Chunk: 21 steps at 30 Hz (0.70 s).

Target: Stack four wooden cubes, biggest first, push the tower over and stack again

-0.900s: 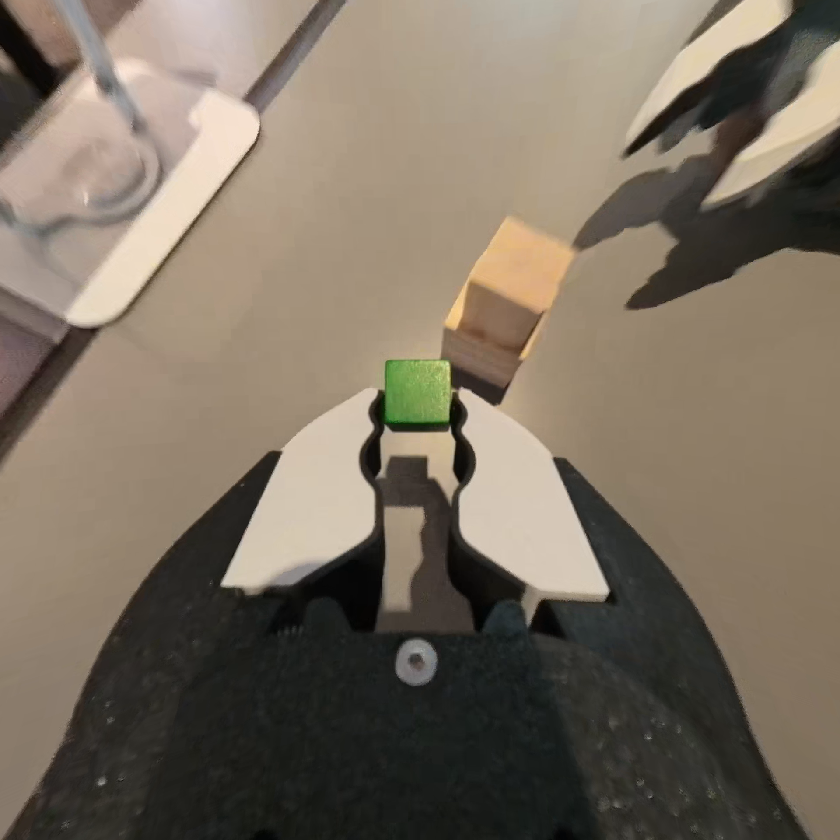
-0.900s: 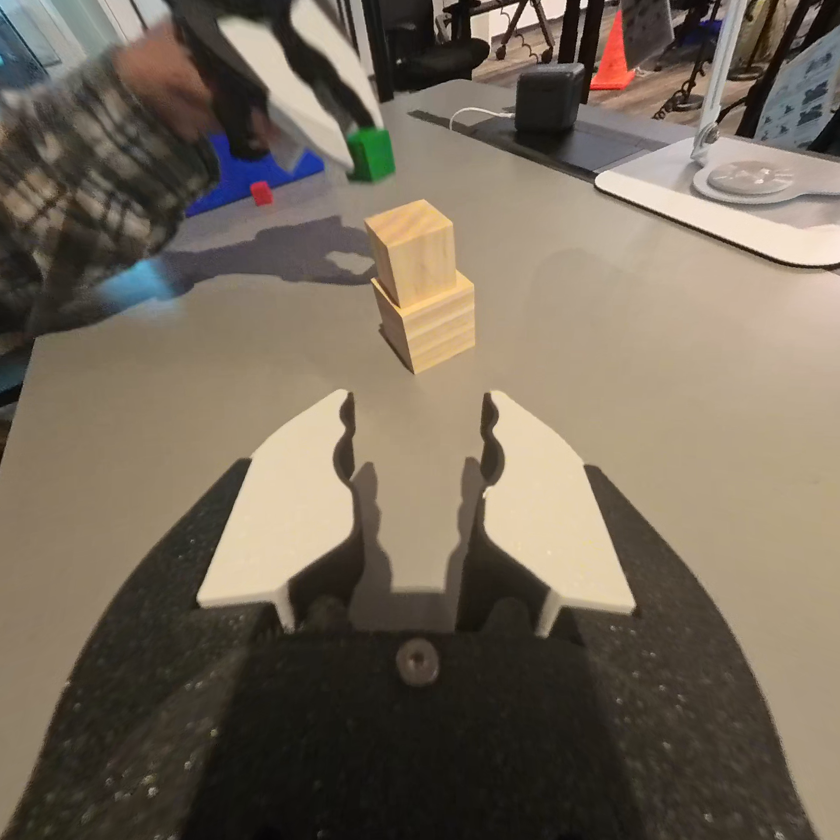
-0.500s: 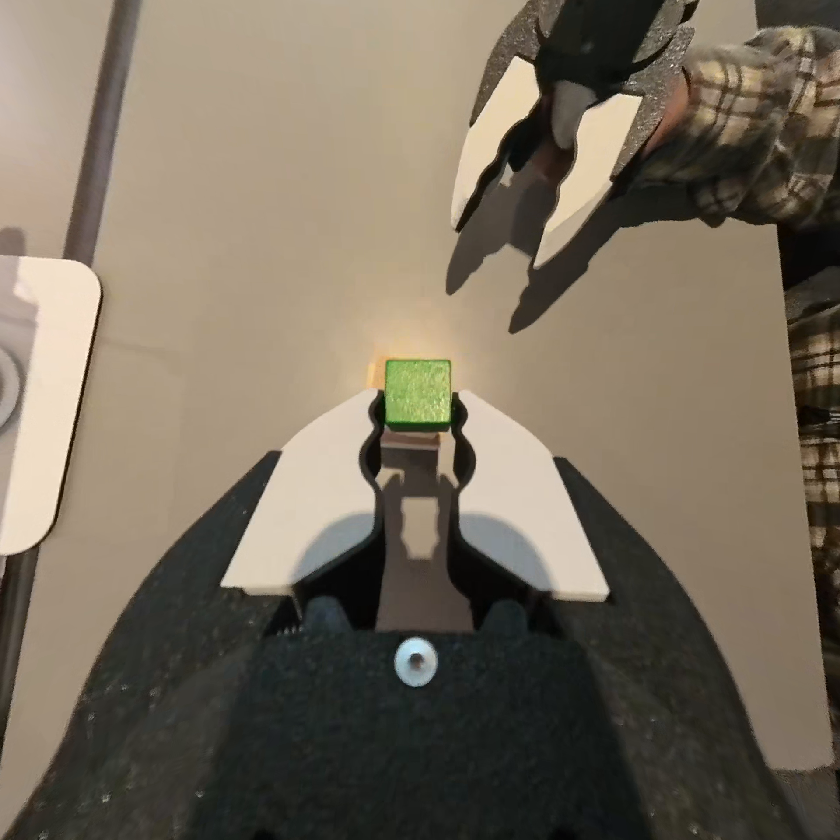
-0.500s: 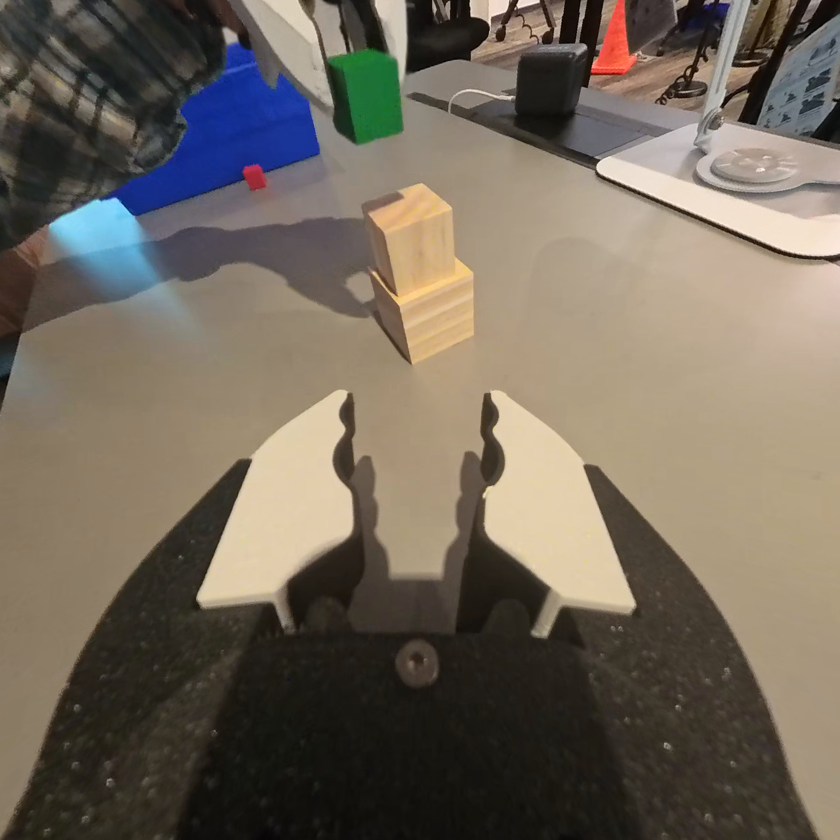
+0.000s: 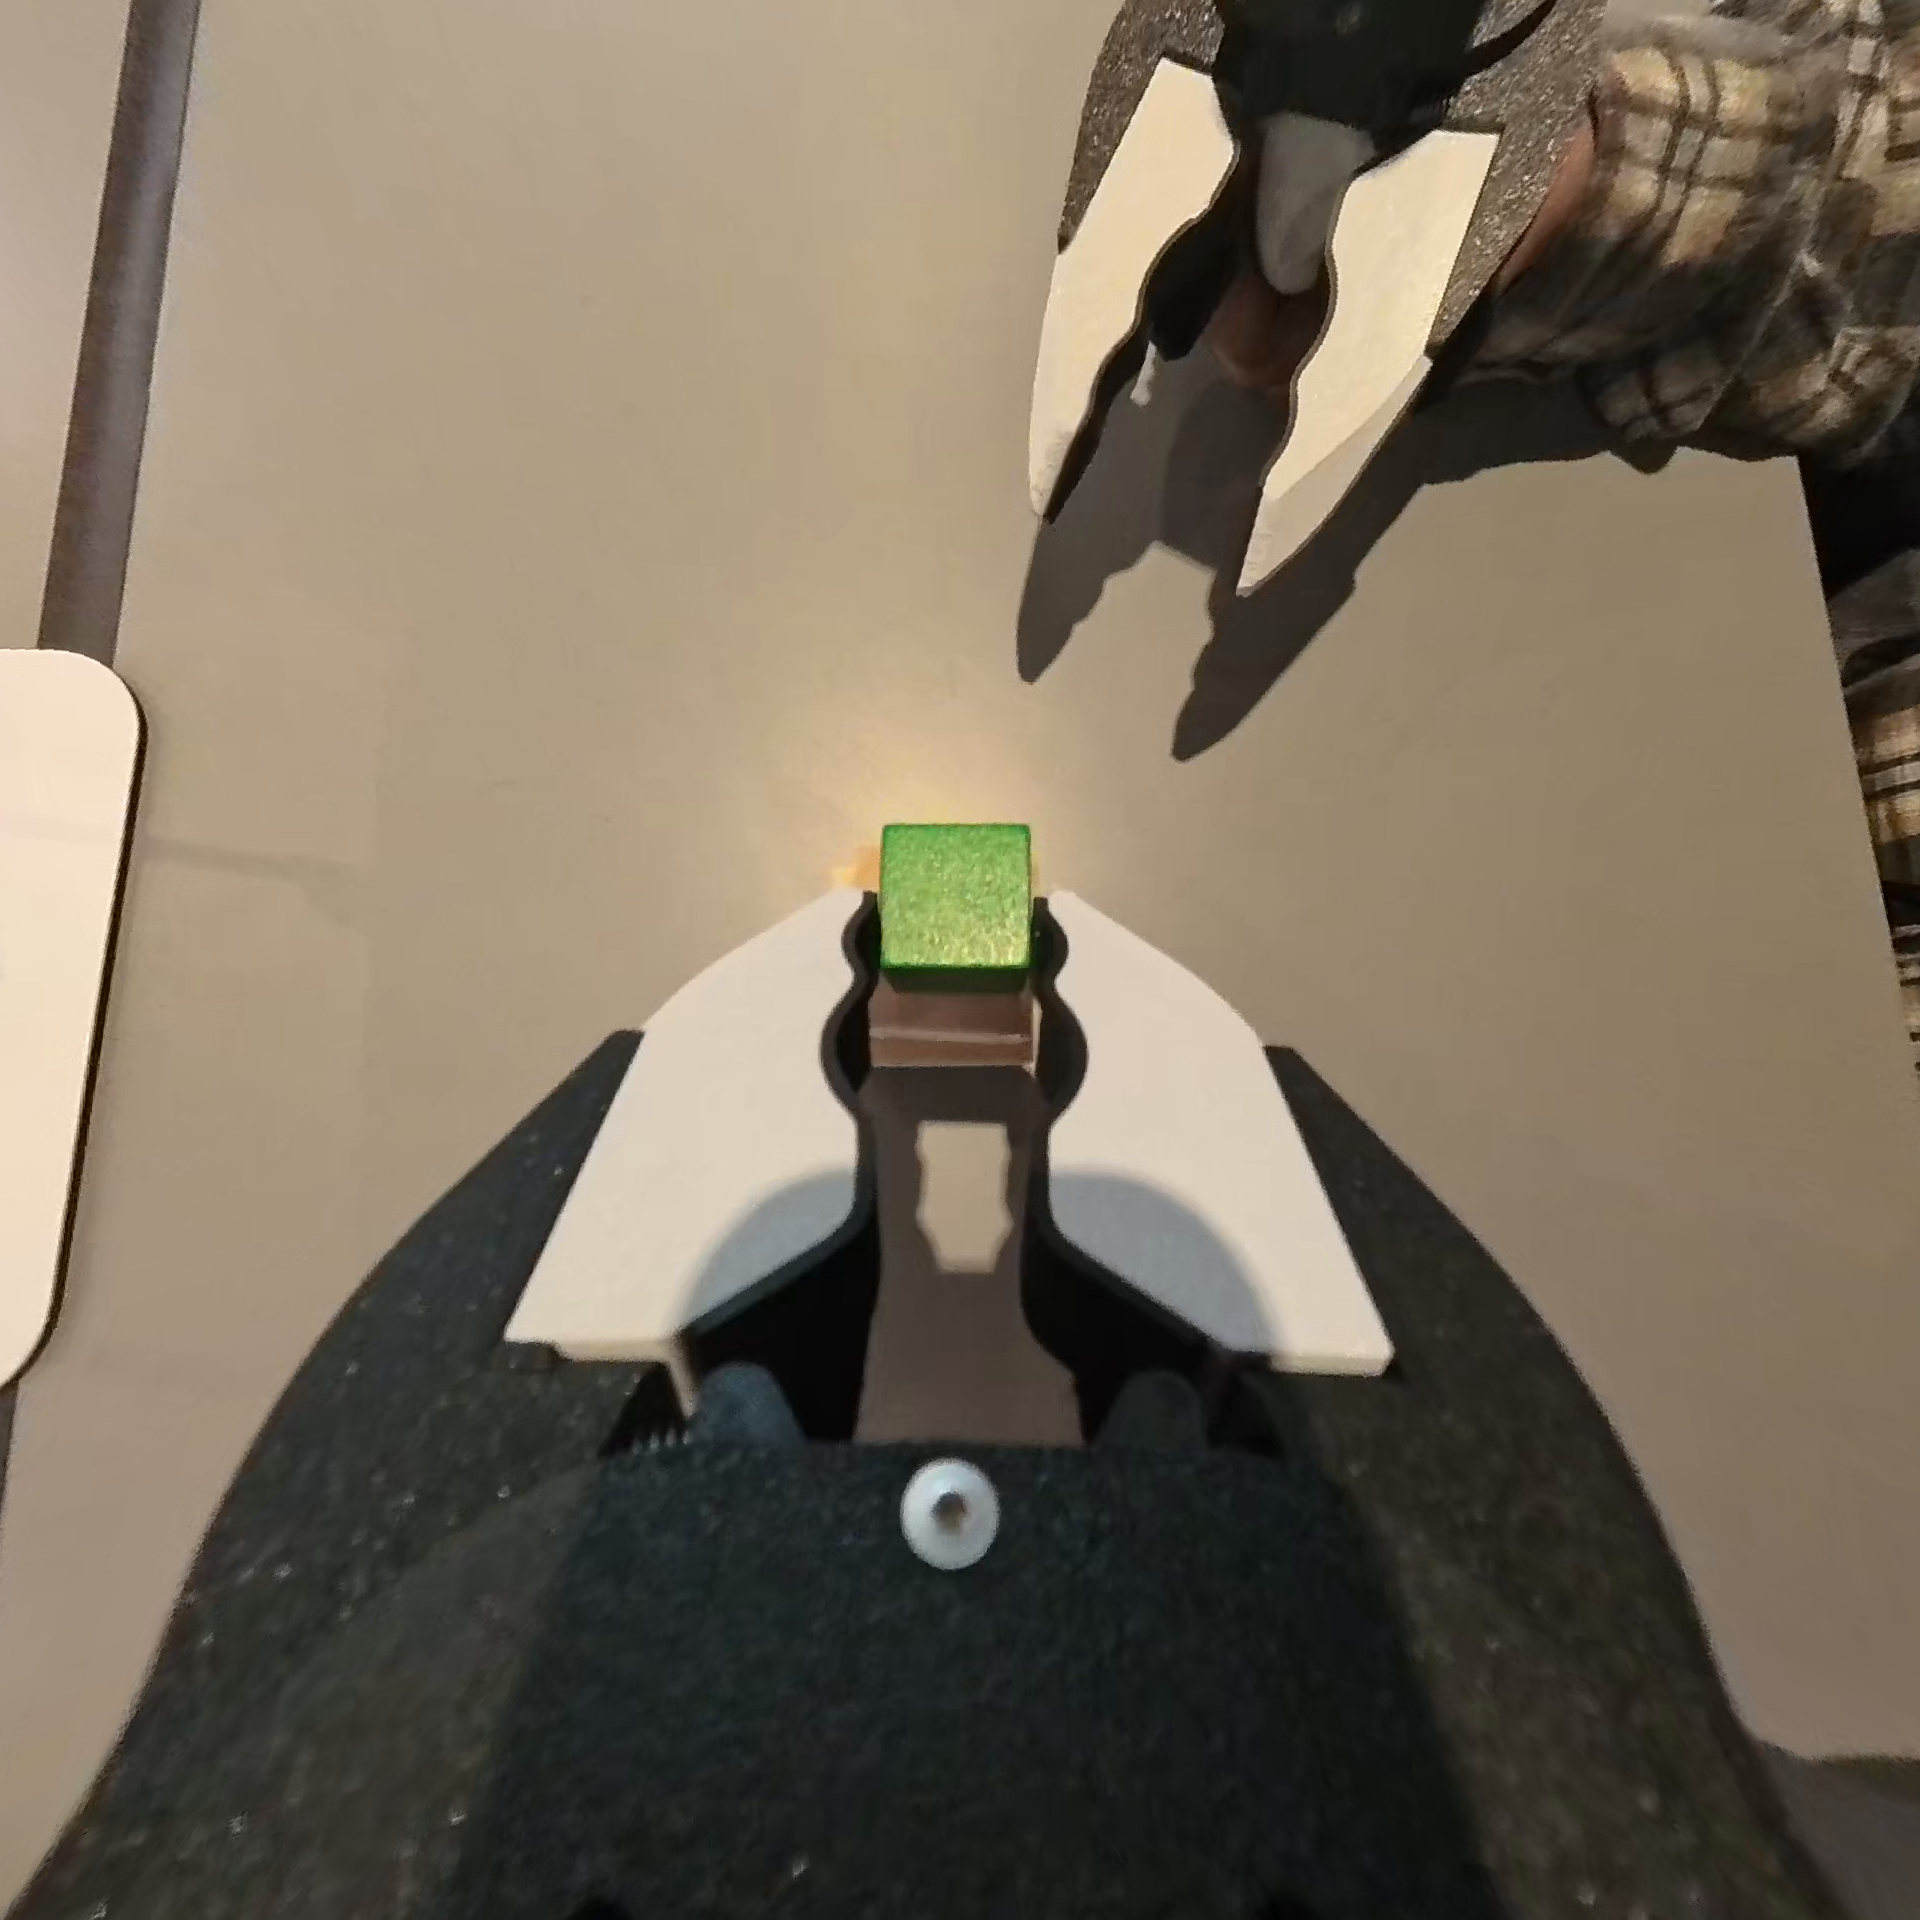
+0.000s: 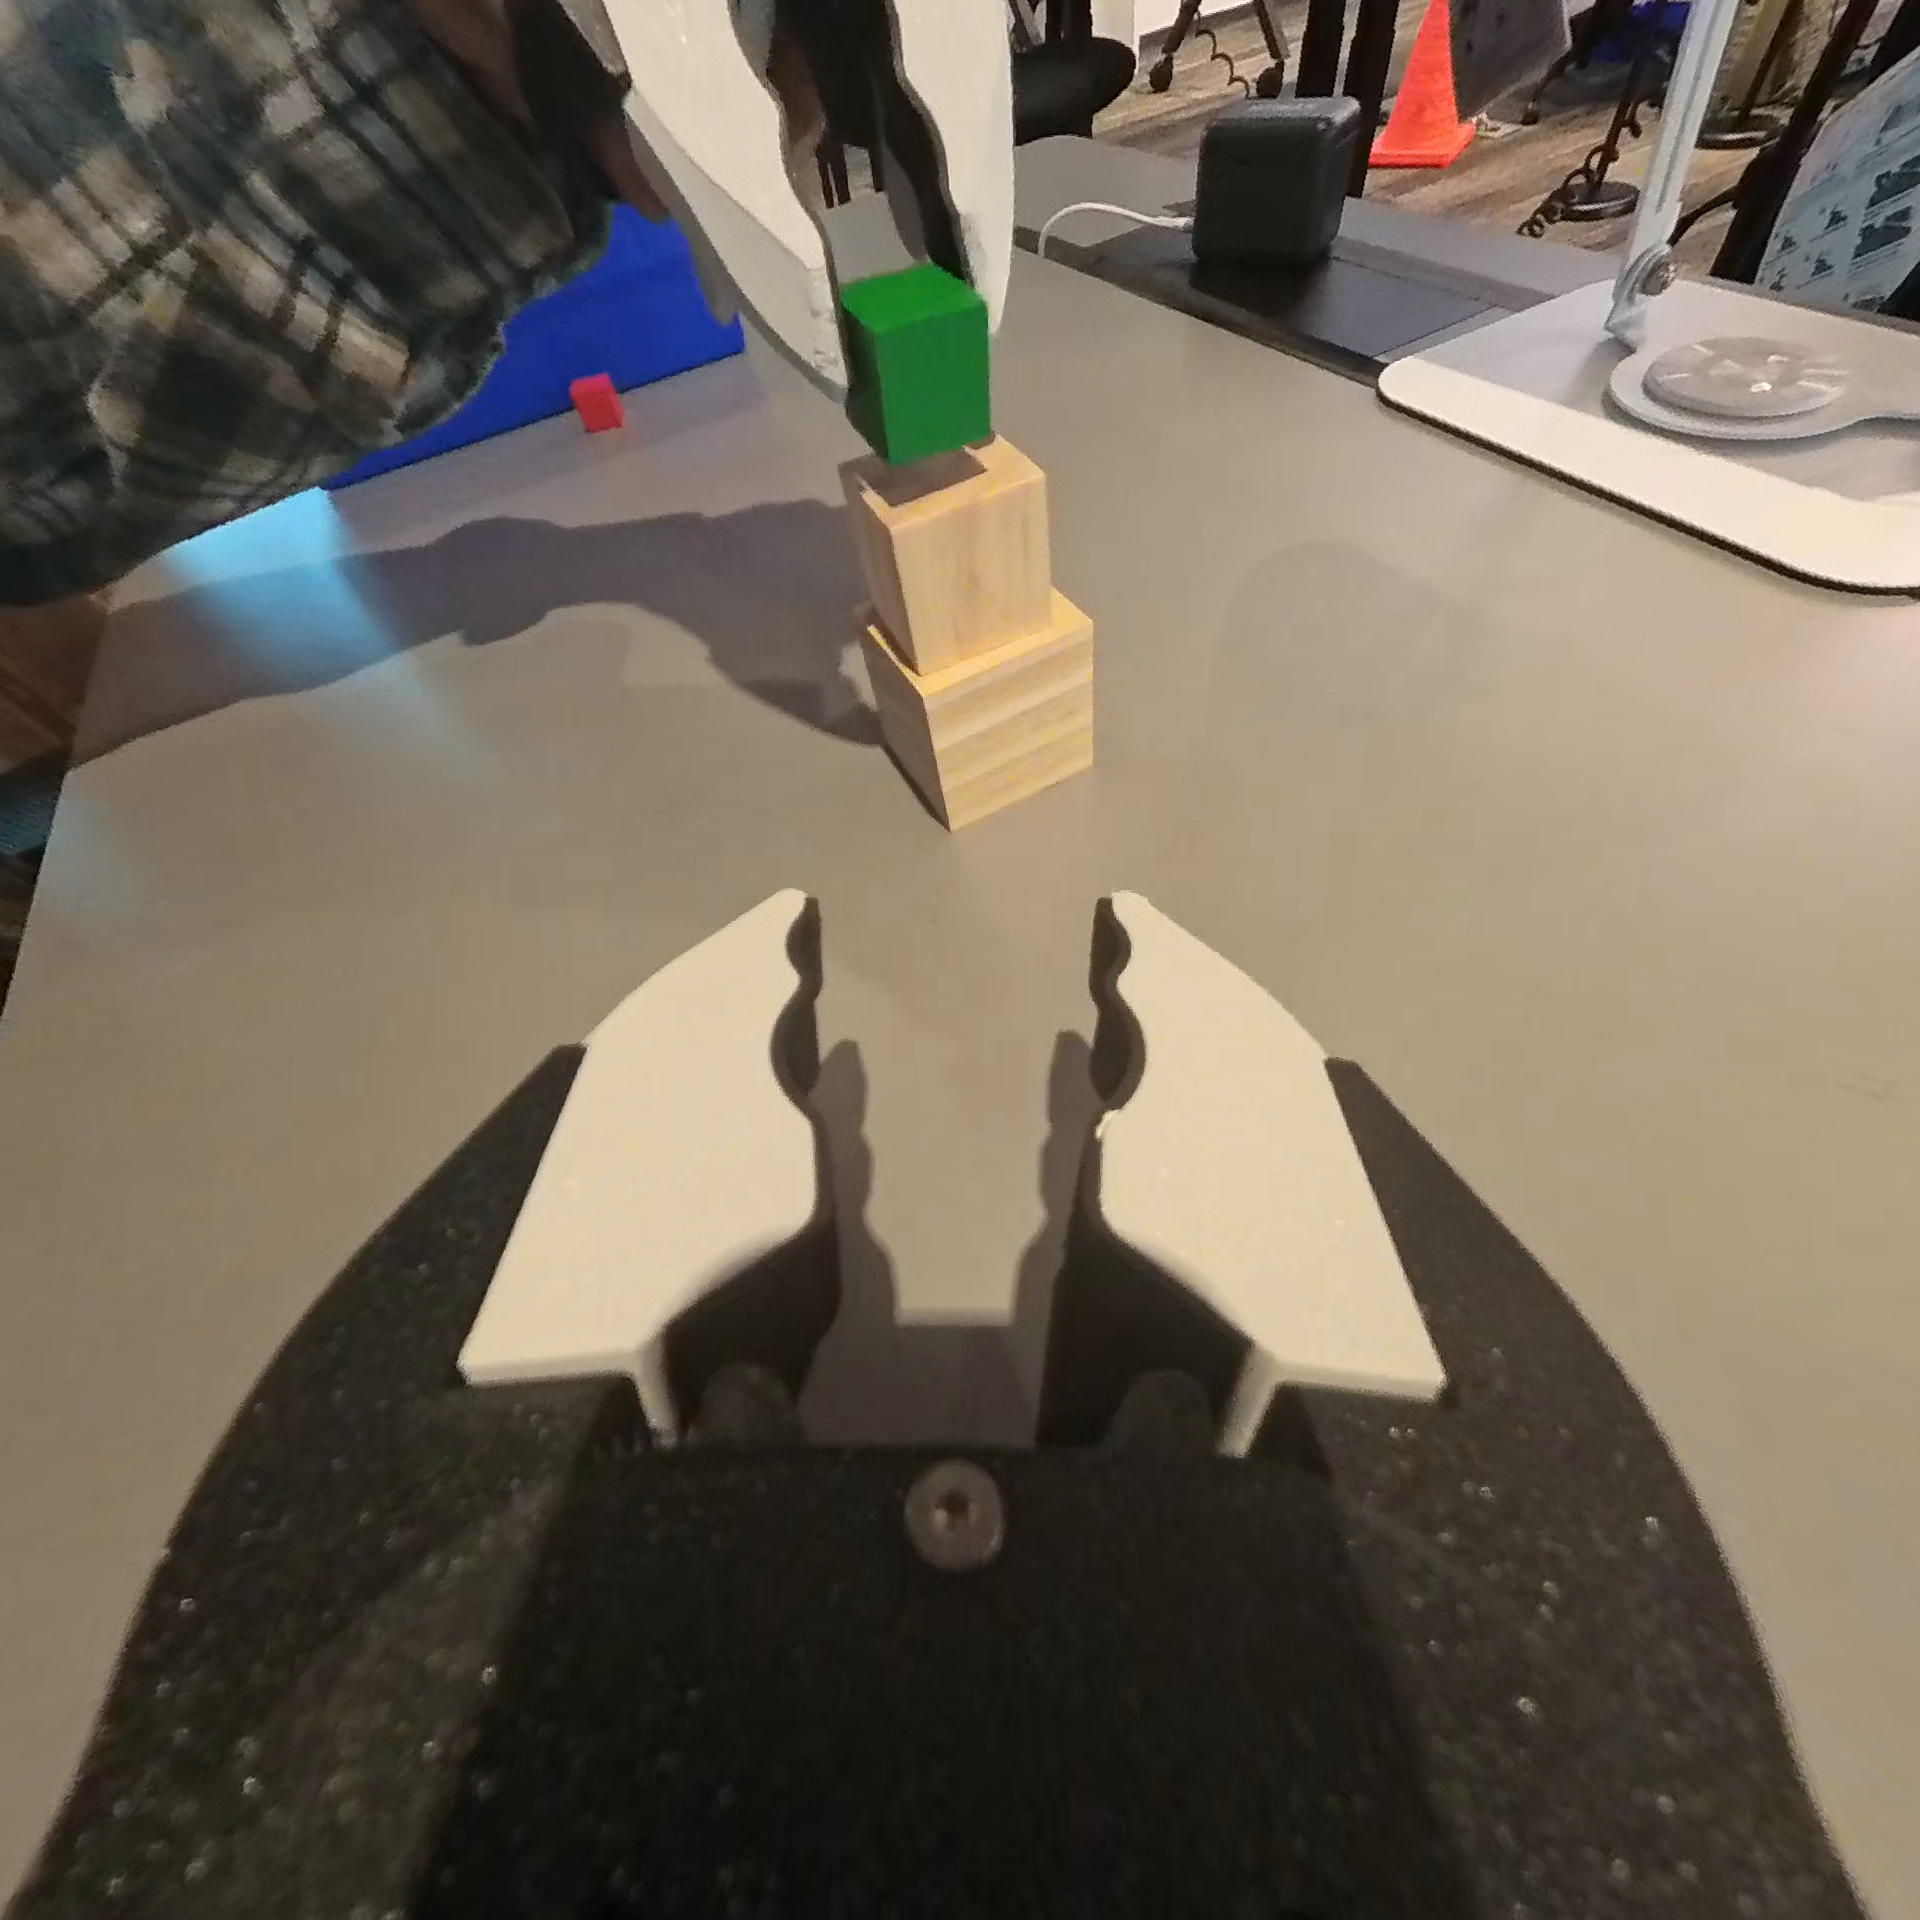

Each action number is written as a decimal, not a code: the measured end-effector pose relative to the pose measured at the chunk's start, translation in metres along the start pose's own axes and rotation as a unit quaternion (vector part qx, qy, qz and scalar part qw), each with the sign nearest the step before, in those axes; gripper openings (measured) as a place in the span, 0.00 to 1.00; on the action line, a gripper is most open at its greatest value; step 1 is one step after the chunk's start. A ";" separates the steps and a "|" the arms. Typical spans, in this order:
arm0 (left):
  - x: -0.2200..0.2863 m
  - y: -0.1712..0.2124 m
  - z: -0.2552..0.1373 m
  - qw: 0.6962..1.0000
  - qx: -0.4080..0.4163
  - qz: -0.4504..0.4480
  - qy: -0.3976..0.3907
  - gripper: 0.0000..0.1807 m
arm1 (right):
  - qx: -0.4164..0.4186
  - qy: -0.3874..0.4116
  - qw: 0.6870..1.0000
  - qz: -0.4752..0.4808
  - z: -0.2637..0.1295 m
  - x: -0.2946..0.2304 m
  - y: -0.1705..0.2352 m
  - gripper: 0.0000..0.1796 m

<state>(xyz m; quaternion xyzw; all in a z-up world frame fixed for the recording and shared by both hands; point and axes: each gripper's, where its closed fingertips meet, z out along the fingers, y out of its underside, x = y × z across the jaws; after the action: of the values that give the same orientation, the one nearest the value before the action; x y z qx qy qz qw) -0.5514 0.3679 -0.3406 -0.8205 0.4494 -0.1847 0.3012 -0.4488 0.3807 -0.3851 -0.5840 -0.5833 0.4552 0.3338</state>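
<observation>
Hiding stack beneath green cube (image 5: 957,912), seemingly unseated

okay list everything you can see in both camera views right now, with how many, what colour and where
green cube: 1, green, held just above the stack
plain wooden cubes: 2, light wood, stacked mid-table, smaller on top
red cube: 1, red, far left by the blue block
blue block: 1, blue, far left
table: 1, grey
black box: 1, far edge
white base plate: 1, far right
orange cone: 1, floor behind
left gripper: shut on green cube
right gripper: open, empty
</observation>
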 end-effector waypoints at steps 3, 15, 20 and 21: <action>-0.001 0.001 0.002 1.000 0.001 0.004 -0.001 0.15 | -0.001 -0.001 1.000 0.001 0.000 0.000 0.001 0.27; -0.002 0.008 0.005 1.000 0.003 0.006 0.000 0.15 | -0.004 -0.008 1.000 0.007 0.002 0.000 0.003 0.26; -0.002 0.009 0.005 1.000 0.001 0.003 0.001 0.15 | -0.008 -0.011 1.000 0.008 0.003 -0.001 0.005 0.26; -0.002 0.009 0.005 1.000 0.001 0.003 0.001 0.15 | -0.008 -0.011 1.000 0.008 0.003 -0.001 0.005 0.26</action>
<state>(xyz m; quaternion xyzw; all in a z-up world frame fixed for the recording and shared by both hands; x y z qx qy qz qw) -0.5550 0.3677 -0.3500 -0.8187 0.4522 -0.1847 0.3019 -0.4494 0.3789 -0.3901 -0.5862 -0.5857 0.4596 0.3195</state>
